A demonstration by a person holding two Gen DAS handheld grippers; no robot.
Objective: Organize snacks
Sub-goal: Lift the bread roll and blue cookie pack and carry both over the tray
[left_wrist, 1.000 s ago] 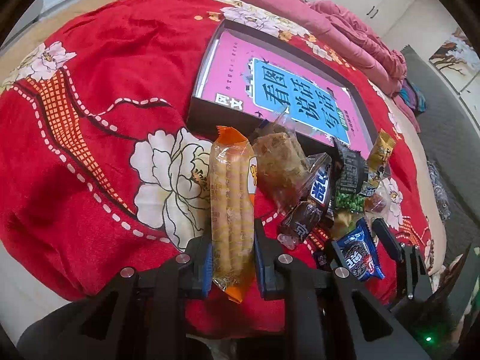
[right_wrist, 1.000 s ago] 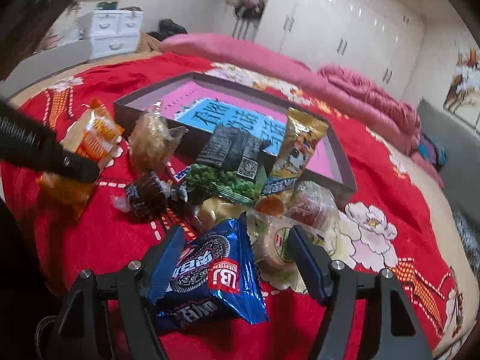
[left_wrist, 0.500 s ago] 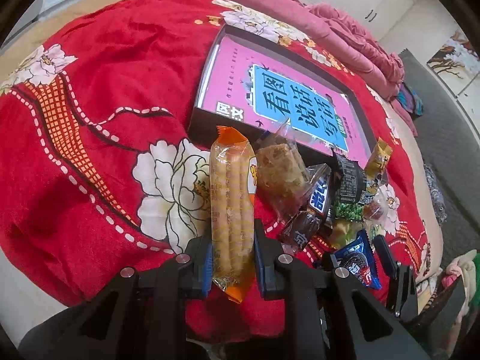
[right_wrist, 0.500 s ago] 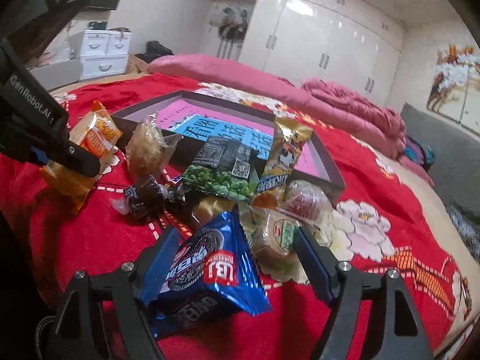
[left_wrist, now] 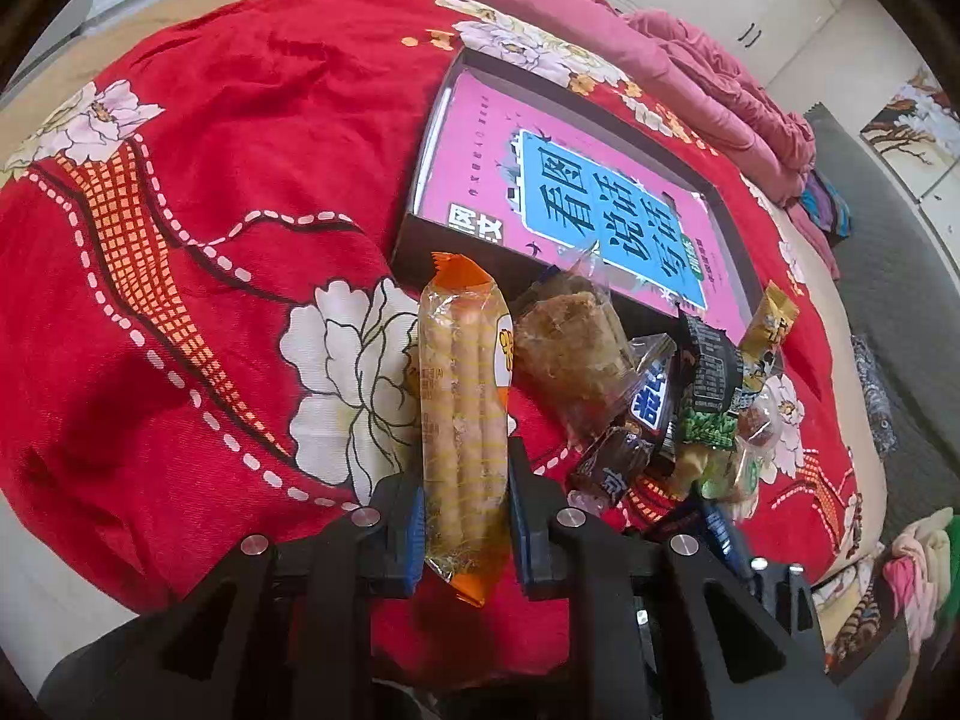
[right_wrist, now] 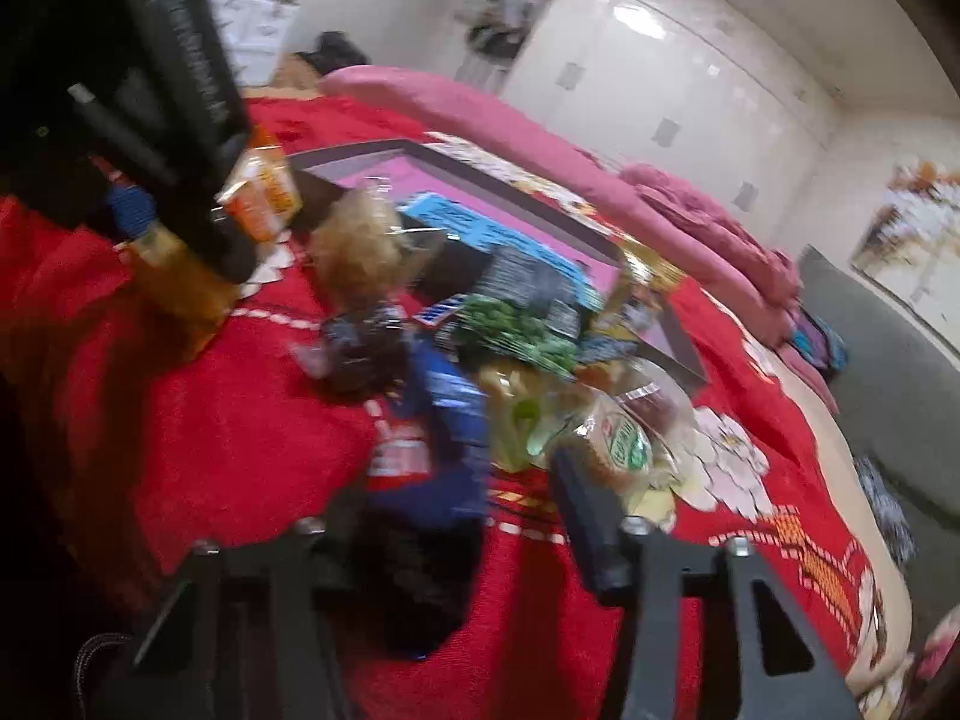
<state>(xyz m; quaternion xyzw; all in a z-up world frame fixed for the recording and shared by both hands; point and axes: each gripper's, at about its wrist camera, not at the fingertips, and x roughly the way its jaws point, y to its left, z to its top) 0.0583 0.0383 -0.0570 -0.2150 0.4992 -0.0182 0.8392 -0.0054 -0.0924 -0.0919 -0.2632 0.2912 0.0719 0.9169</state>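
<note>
right gripper (right_wrist: 456,504): jaws now closing around blue pack (right_wrist: 432,450), earlier wide apart | left gripper (left_wrist: 465,525): still clamped on stick pack (left_wrist: 462,408) | next: both go in box (left_wrist: 438,120)

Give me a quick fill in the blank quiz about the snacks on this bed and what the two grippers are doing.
The left gripper is shut on the ____ wafer-roll packet.
The dark tray holds a ____ book.
The blue cookie packet sits between the closing jaws of the ____ gripper.

Missing words: orange; pink; right
</note>
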